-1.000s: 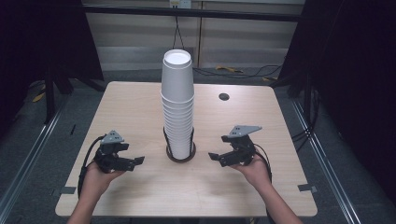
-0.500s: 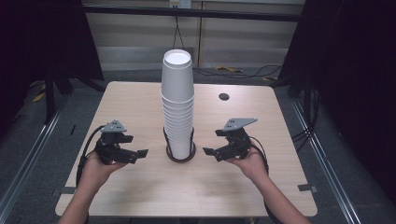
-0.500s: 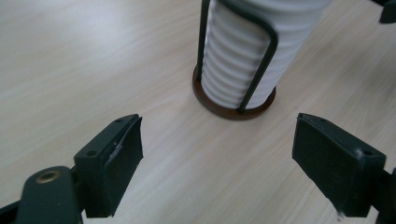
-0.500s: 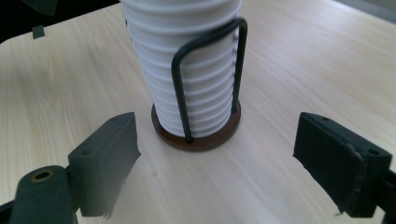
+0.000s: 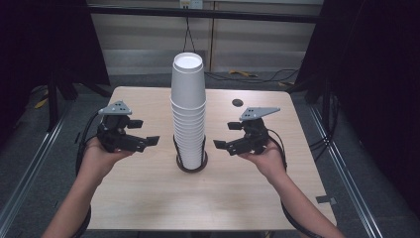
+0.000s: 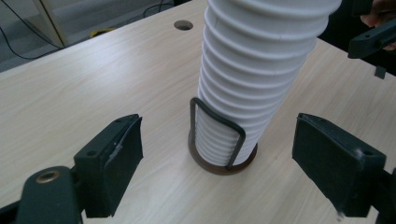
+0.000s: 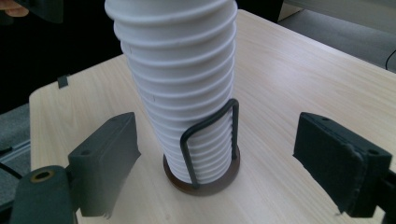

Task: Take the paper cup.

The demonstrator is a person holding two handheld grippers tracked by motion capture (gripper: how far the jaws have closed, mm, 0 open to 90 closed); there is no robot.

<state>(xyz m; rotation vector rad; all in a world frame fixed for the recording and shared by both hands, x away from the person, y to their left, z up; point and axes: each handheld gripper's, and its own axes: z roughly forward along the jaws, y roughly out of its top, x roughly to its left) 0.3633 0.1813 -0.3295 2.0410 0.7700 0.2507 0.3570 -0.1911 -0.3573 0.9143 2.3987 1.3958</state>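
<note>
Both claws are held off the table (image 5: 148, 198) with nothing in them: my left gripper (image 5: 148, 142) and my right gripper (image 5: 220, 145) each have their jaws standing wide apart, tips pointing inward at the stack of white paper cups (image 5: 188, 119) between them. Both gripper views look along the spread black pads at that stack, which stands upright near the middle of the table, apart from both claws. Its foot sits in a dark wire holder (image 6: 217, 135), a round base ring with thin upright loops hugging the lowest cups. I judge these cups to be very light and thin-walled, easy to dent if I squeeze hard, and nested snugly enough that lifting one may drag its neighbours along. The rolled rims stick out as ridges all the way up, and those look like the stiffest places to pinch. I would take the top cup (image 5: 187, 74) gently across its wall just under a rim, and steady the lower stack with the other claw above the wire loops. Farther off, a small dark hole (image 5: 237, 102) marks the tabletop's far side.
</note>
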